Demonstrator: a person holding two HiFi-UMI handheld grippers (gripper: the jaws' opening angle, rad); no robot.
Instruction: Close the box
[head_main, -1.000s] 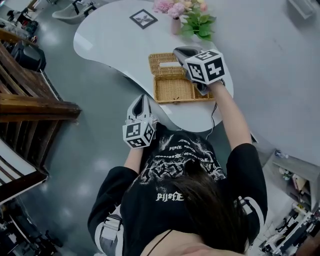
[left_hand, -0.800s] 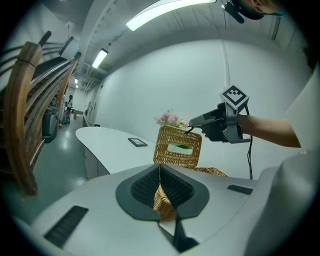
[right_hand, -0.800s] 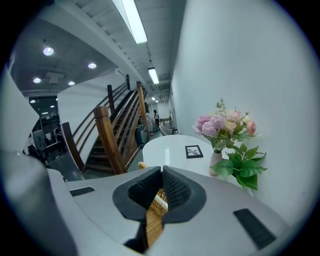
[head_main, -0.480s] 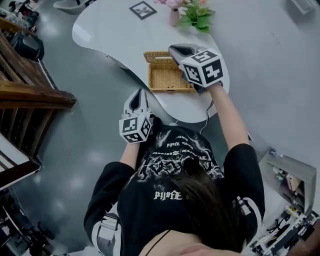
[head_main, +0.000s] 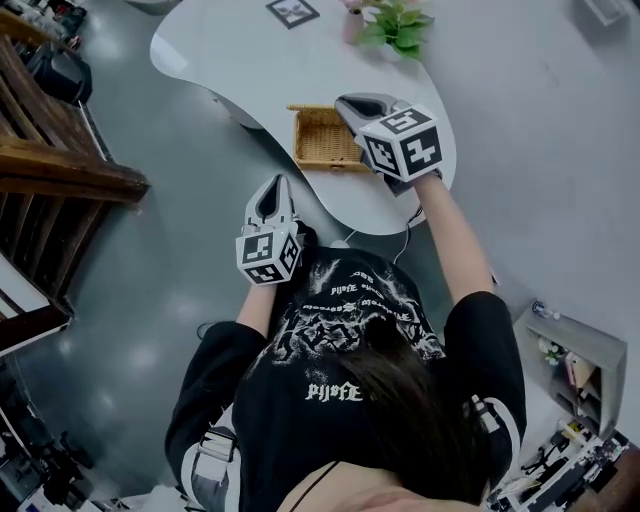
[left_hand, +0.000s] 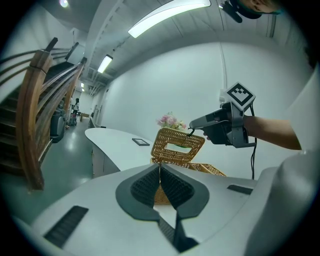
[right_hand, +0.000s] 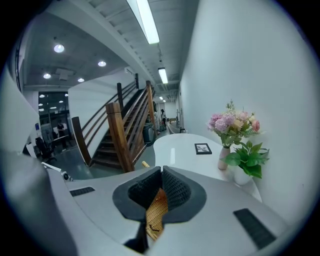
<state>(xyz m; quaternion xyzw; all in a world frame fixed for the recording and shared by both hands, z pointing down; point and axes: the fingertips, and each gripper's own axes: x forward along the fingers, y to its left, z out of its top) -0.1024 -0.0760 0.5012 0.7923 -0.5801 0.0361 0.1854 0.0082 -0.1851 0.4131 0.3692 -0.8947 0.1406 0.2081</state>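
The wicker box (head_main: 325, 150) on the white table (head_main: 230, 50) is judged only partly closed: its lid (left_hand: 178, 145) is held tilted above the open base, pinched at its edge by the right gripper (head_main: 348, 102), with lowering left to do, while the left gripper (head_main: 277, 190) is seen with jaws together and empty, well apart from the box.

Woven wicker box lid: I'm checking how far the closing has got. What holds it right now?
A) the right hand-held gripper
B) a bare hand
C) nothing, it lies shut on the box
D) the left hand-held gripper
A: the right hand-held gripper's jaws pinch the woven wicker lid's edge, which stands tilted above the wicker box.
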